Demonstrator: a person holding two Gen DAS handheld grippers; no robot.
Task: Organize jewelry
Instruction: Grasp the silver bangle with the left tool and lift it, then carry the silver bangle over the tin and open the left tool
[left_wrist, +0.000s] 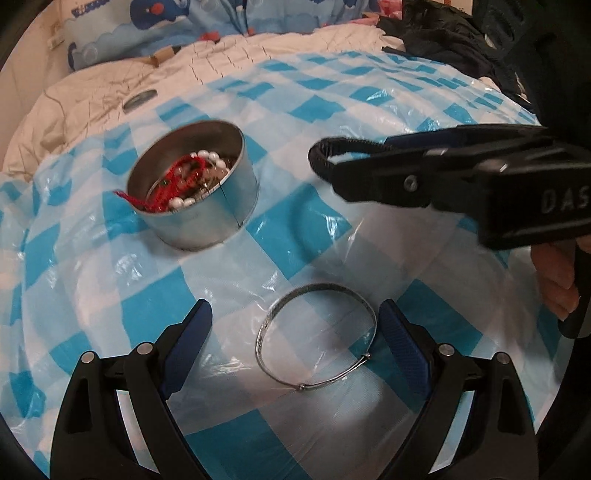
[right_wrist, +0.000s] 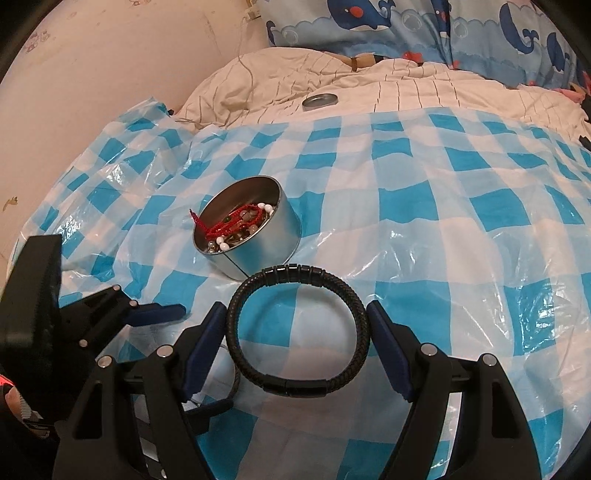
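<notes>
A round metal tin (left_wrist: 207, 218) holds a red cord bracelet and white bead strands; it also shows in the right wrist view (right_wrist: 258, 240). A silver bangle (left_wrist: 317, 336) lies flat on the checked sheet between the fingers of my open left gripper (left_wrist: 295, 325), touching neither. My right gripper (right_wrist: 297, 325) is shut on a black braided leather bracelet (right_wrist: 297, 332), held upright just in front of the tin. In the left wrist view the right gripper (left_wrist: 325, 158) hangs above the sheet, right of the tin, with the bracelet (left_wrist: 321, 151) at its tip.
A blue and white checked plastic sheet (right_wrist: 443, 221) covers a bed. The tin's lid (right_wrist: 320, 101) lies on the cream quilt beyond it. Whale-print pillows (right_wrist: 369, 22) are at the back. Dark clothing (left_wrist: 461, 33) lies at the far right.
</notes>
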